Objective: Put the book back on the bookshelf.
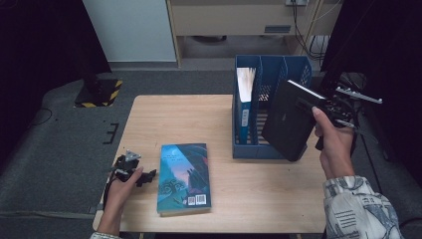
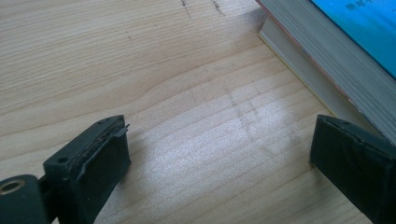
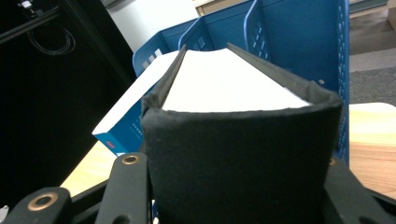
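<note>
My right gripper (image 1: 309, 105) is shut on the spine of a thick black book (image 1: 287, 119), holding it tilted in the air by the right end of a blue file rack (image 1: 271, 144). In the right gripper view the black spine (image 3: 238, 158) sits between both jaws, with its white pages facing the rack (image 3: 299, 42). A blue book (image 1: 245, 107) stands in the rack's left slot. A teal-covered book (image 1: 184, 177) lies flat near the table's front. My left gripper (image 1: 144, 177) rests open on the wood just left of it, with the book's corner (image 2: 336, 60) past its right jaw.
The wooden table (image 1: 164, 114) has bare wood at its back left. Its front edge is close behind the teal book. Dark floor surrounds the table, a yellow-black striped base (image 1: 99, 92) sits on the floor at the far left, and a dark stand rises at the right.
</note>
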